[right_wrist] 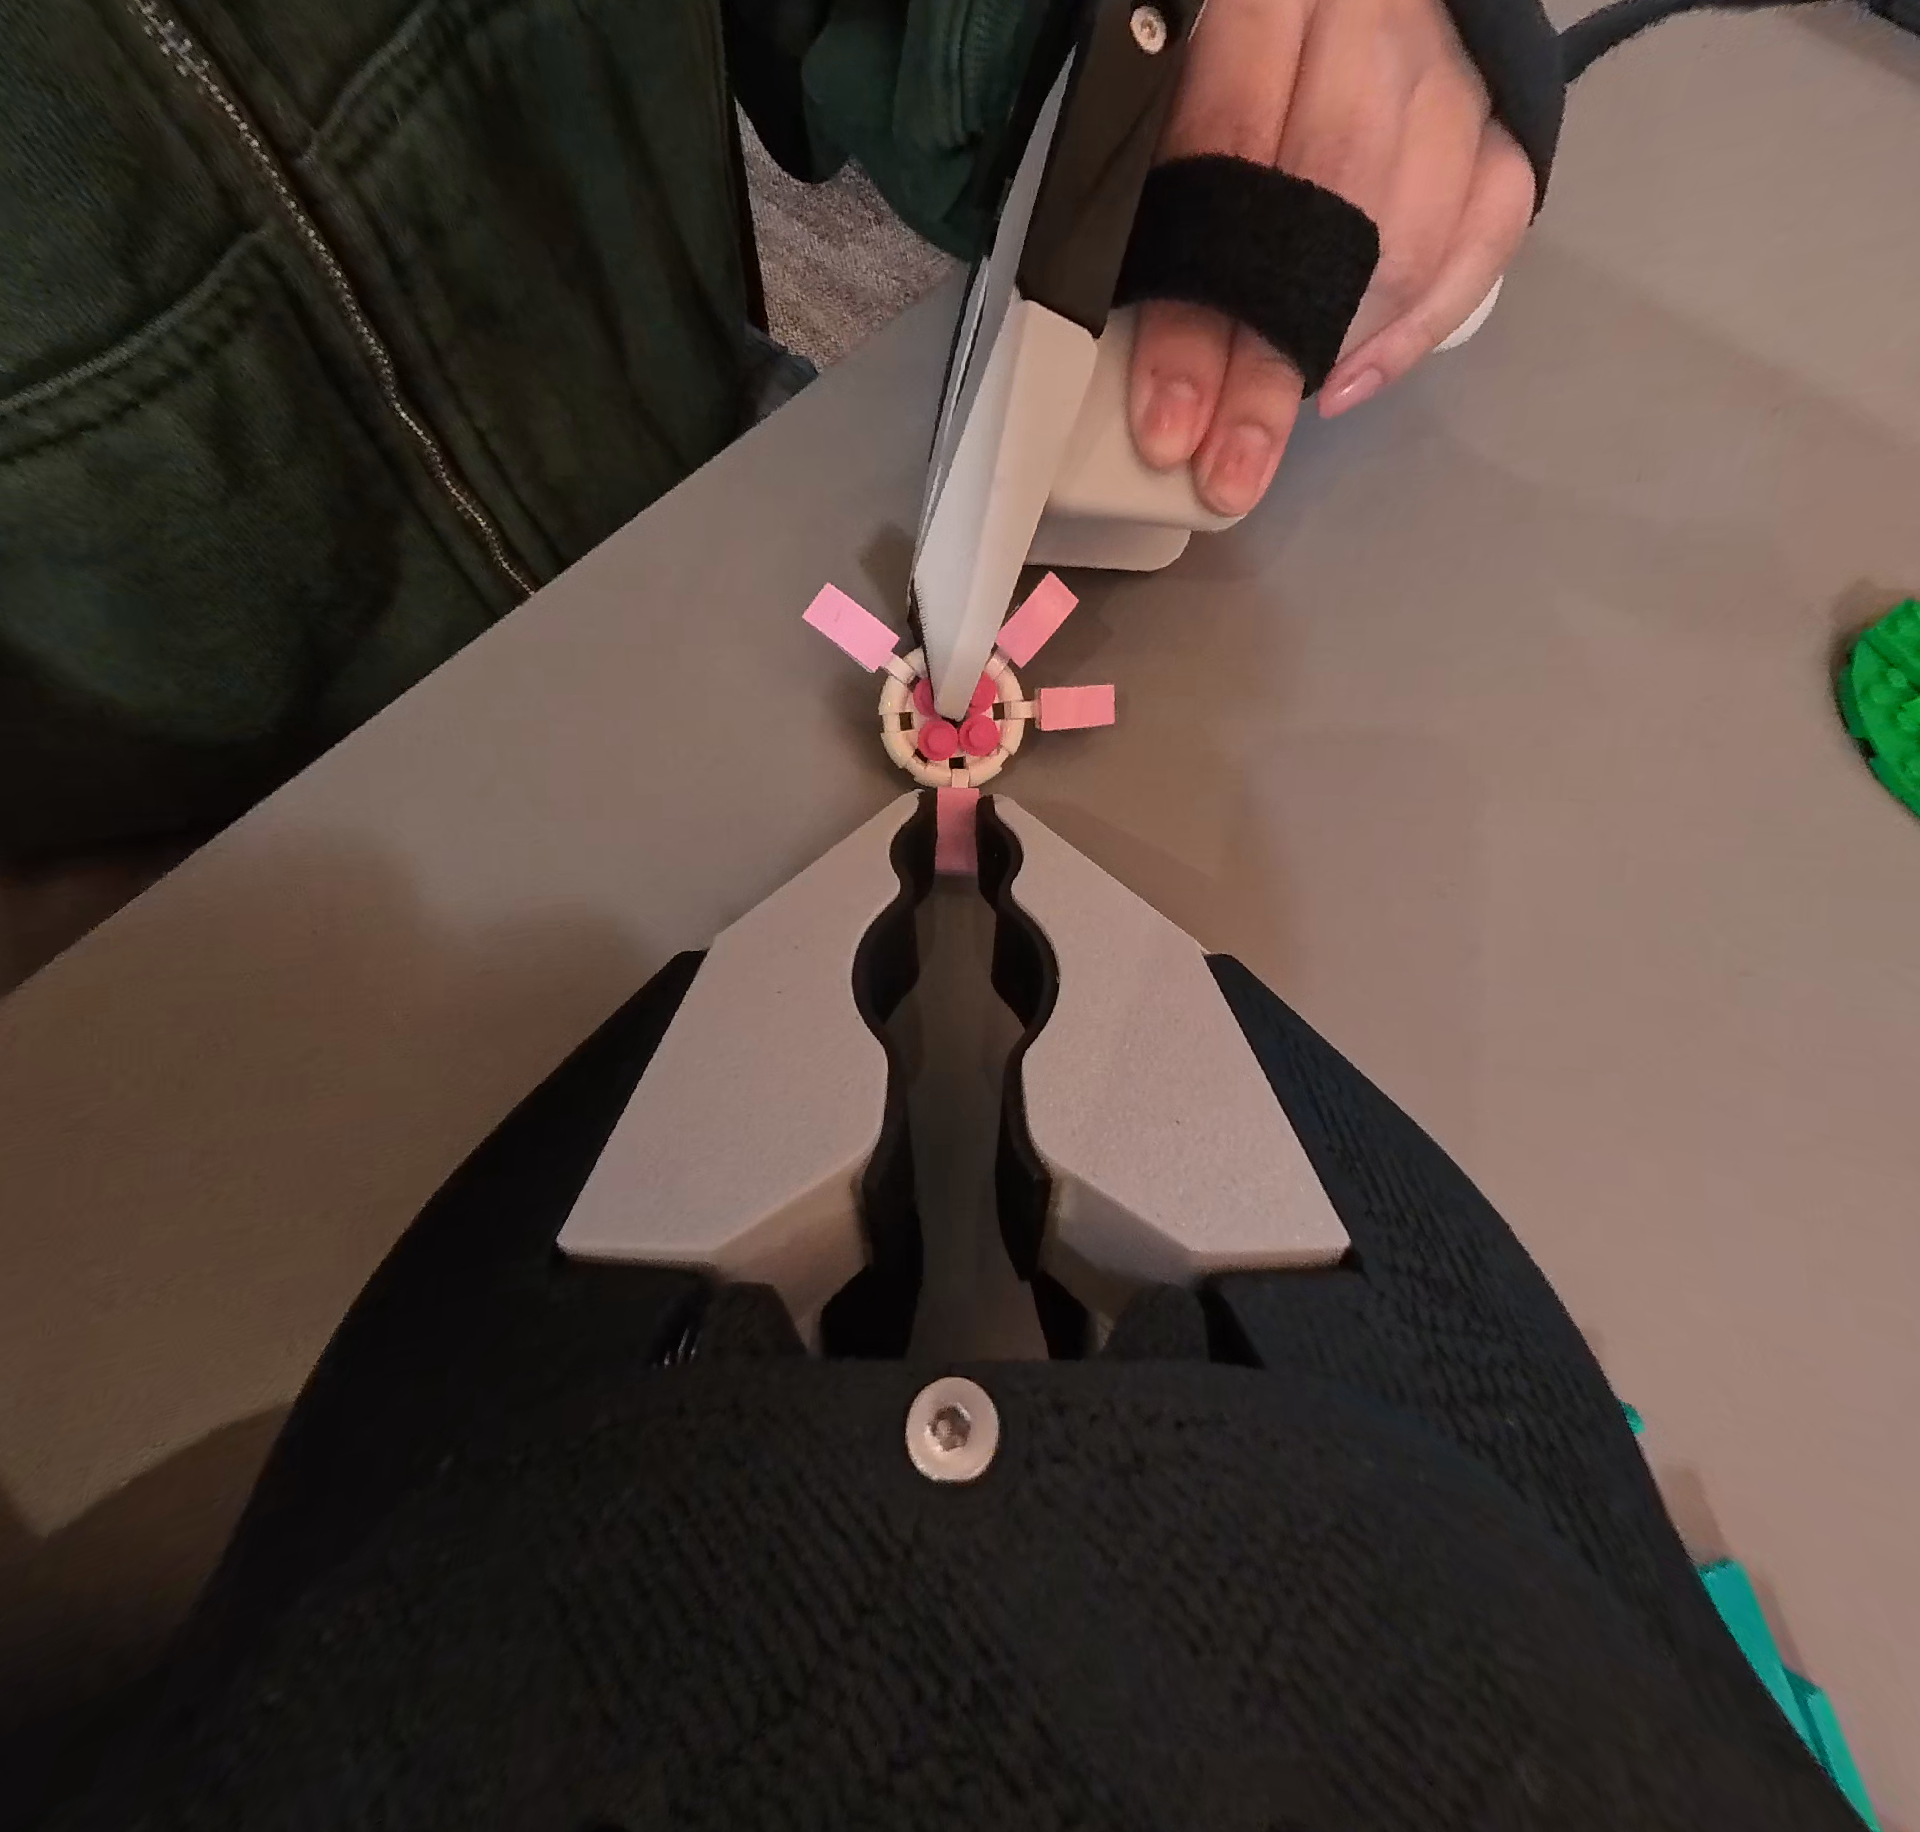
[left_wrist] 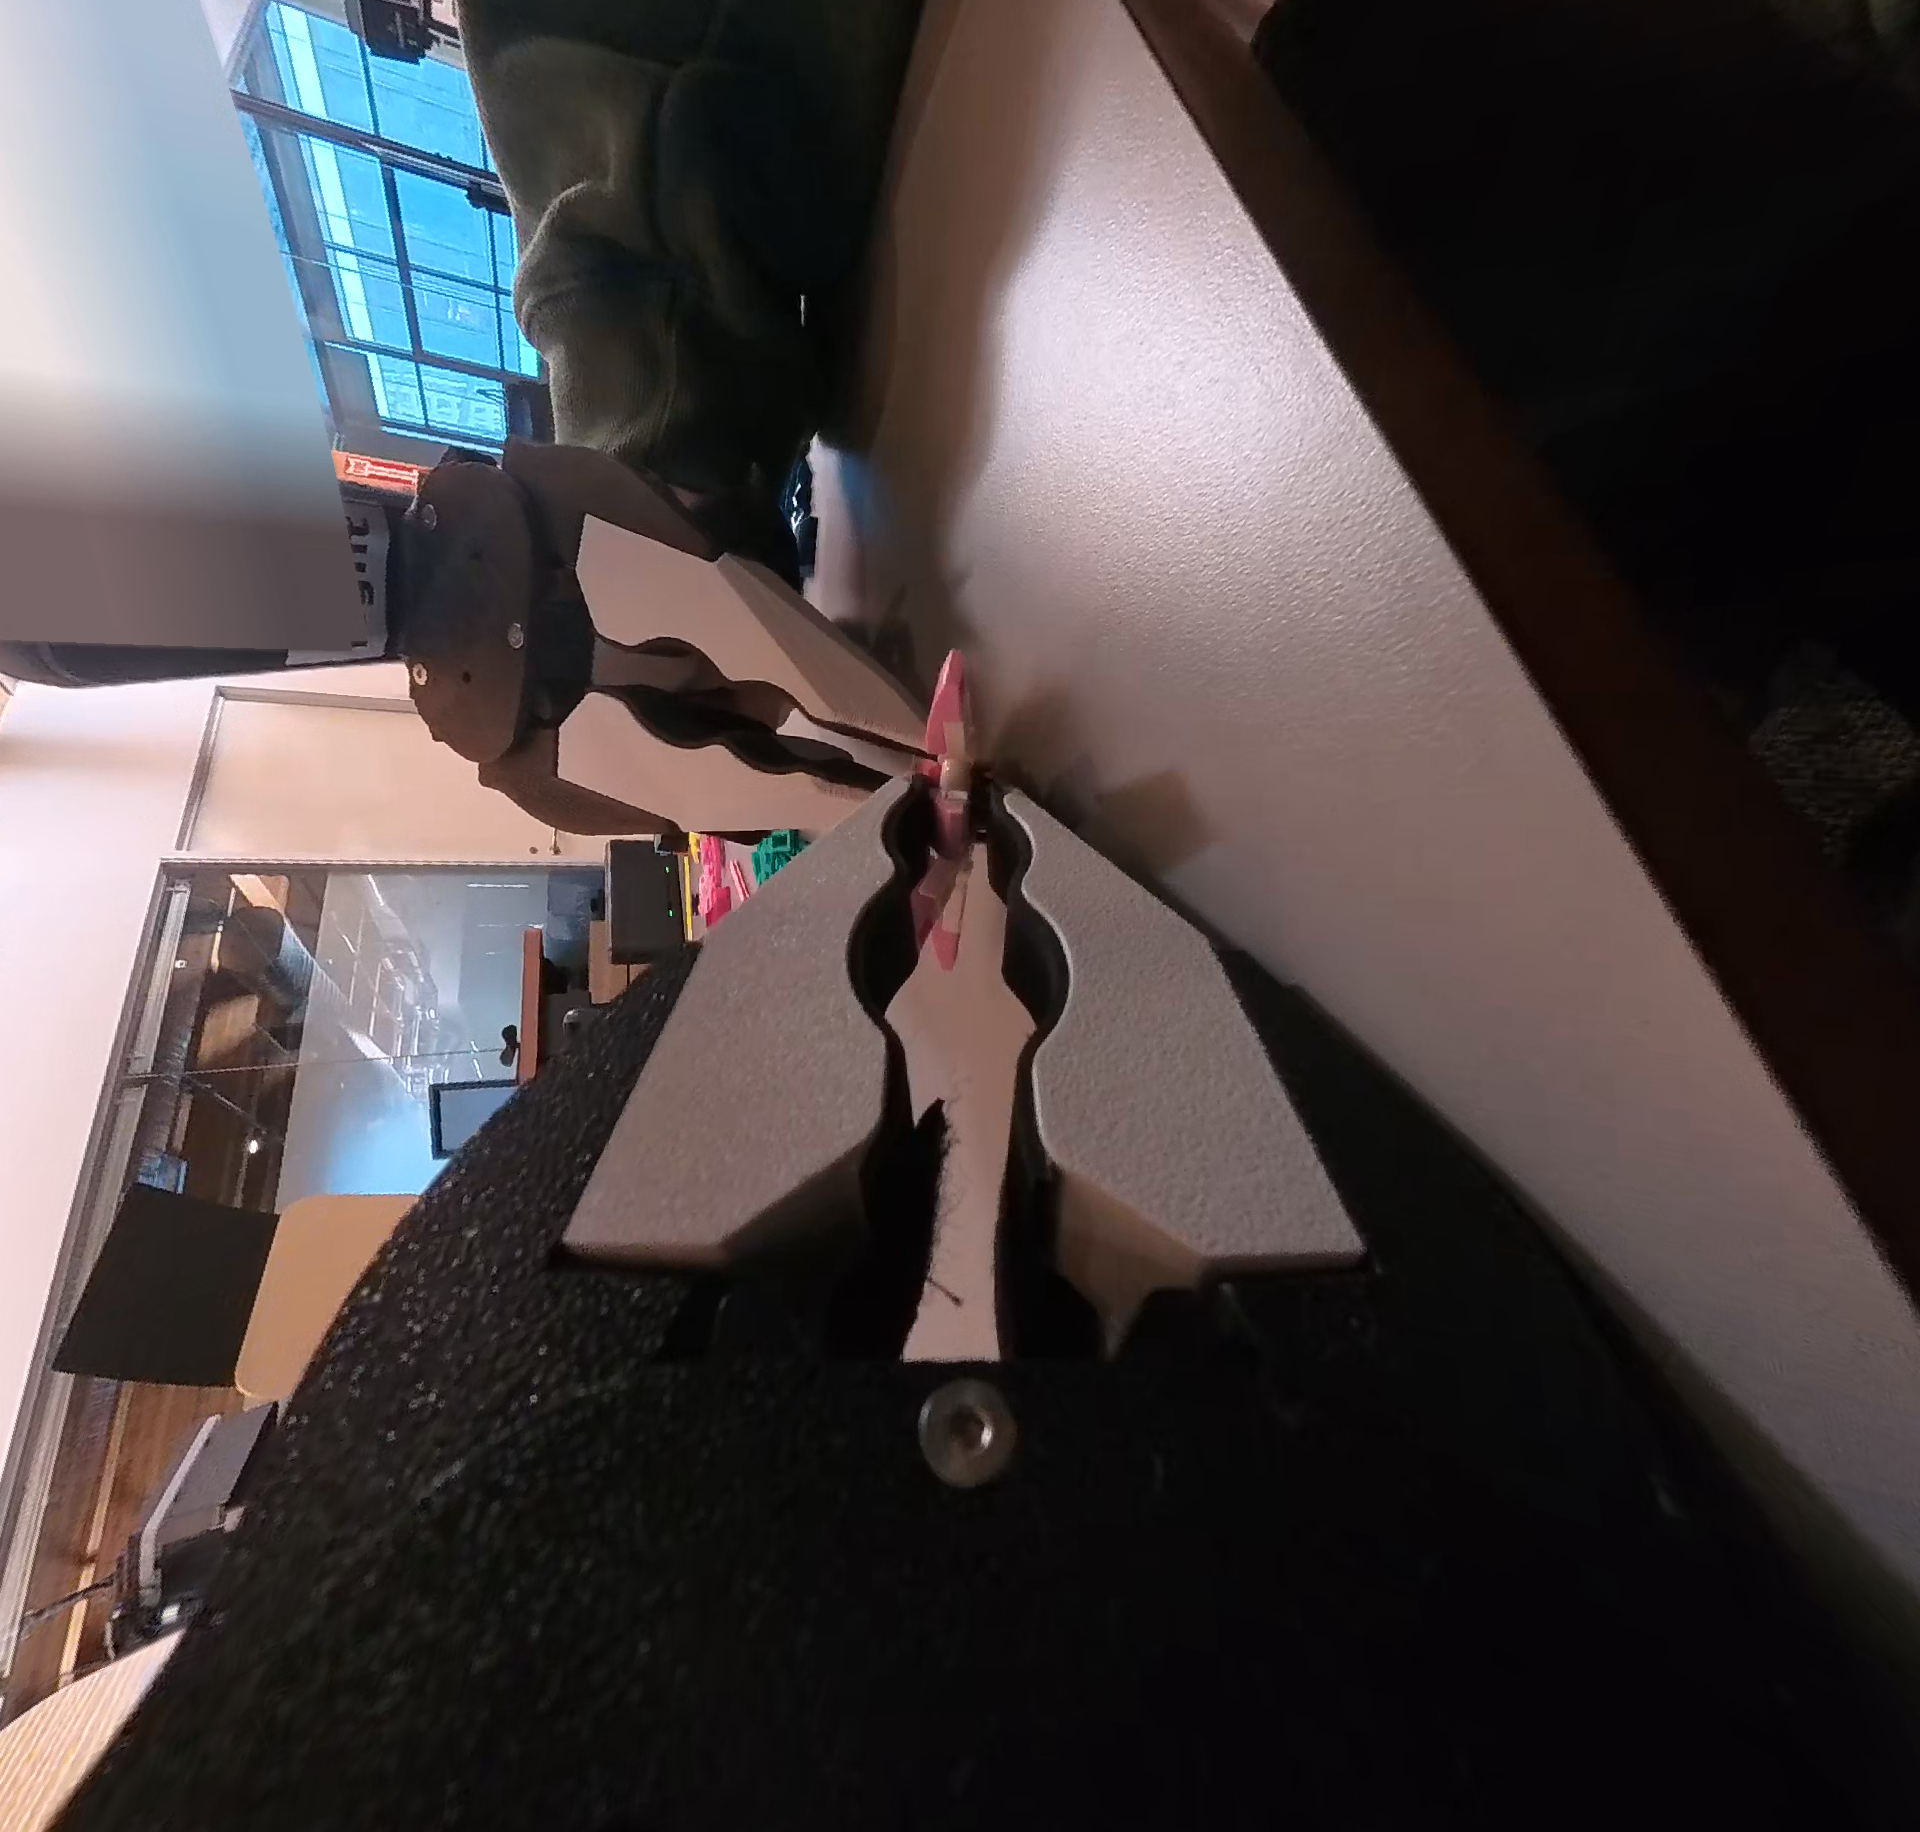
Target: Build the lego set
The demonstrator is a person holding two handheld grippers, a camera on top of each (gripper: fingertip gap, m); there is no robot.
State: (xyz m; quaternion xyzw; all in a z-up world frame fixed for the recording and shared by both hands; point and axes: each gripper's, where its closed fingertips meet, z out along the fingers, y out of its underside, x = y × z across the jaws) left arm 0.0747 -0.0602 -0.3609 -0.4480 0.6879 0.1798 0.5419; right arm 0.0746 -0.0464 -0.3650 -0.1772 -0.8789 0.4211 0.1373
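I am working over the grey table (right_wrist: 1455,847), with the flower (right_wrist: 961,743) lying flat on it near the edge closest to the person in the green jacket (right_wrist: 312,328). I am taking that flower as my landmark.

I am bringing the left gripper (right_wrist: 951,707) steeply down onto the flower's centre from the far side, with a hand (right_wrist: 1351,172) strapped to its handle by a black band (right_wrist: 1247,244). Its fingers are nearly together, and in the left wrist view they appear to be nipping the flower's hub. I judge this is keeping the little build from sliding or lifting while a part is being worked on.

I am holding the right gripper (right_wrist: 951,806) low on the near side of the flower, pinching a pink petal (right_wrist: 956,842) at the cream ring's near edge. I judge it is being seated or adjusted there. Three more petals are fanning out from the ring's far and right sides, the nearest one (right_wrist: 1075,707) pointing straight out.

Green bricks (right_wrist: 1886,702) are waiting well off to the right of the flower, and teal ones (right_wrist: 1787,1678) beyond my right gripper's body.

As for writing, a label (left_wrist: 364,577) is showing on the right gripper's body in the left wrist view. I am seeing no brand mark on the bricks.
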